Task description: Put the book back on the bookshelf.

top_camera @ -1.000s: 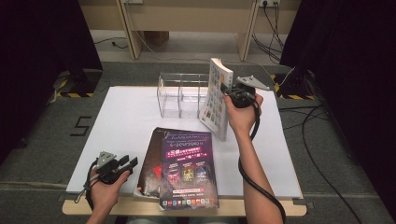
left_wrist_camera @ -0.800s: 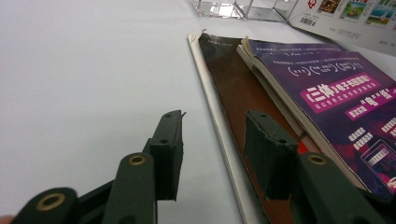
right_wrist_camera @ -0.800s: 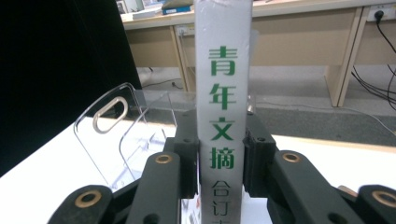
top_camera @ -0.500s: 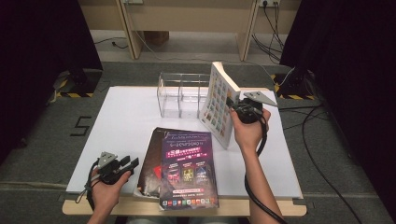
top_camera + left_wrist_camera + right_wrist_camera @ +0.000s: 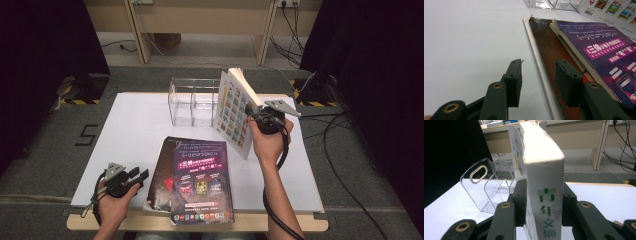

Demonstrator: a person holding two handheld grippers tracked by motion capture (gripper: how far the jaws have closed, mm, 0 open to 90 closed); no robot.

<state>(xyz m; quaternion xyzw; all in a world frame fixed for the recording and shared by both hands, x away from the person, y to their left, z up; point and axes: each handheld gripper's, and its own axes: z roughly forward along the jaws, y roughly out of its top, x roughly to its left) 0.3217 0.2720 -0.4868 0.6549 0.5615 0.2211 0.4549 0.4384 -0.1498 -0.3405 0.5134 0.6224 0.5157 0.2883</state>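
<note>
A thick white book point(image 5: 234, 112) stands tilted on its lower edge just right of a clear acrylic organizer point(image 5: 192, 102). My right gripper point(image 5: 253, 115) straddles its spine point(image 5: 545, 170). The jaws have just been opening and sit close on either side of the spine, with no visible squeeze. At the near left corner my left gripper point(image 5: 140, 175) rests open with nothing between its jaws point(image 5: 539, 75), just left of a purple magazine point(image 5: 200, 180) that lies on a brown one point(image 5: 161, 175).
The white table top point(image 5: 135, 130) has free room on its left half. In the left gripper view the brown magazine point(image 5: 549, 50) and the purple one point(image 5: 604, 50) lie right of the jaws. The organizer's handle slot point(image 5: 478, 173) faces the right gripper. Cables lie on the floor beyond.
My right hand has slid toward the near right and slightly lower, and the book leans further over. The left hand has not moved.
</note>
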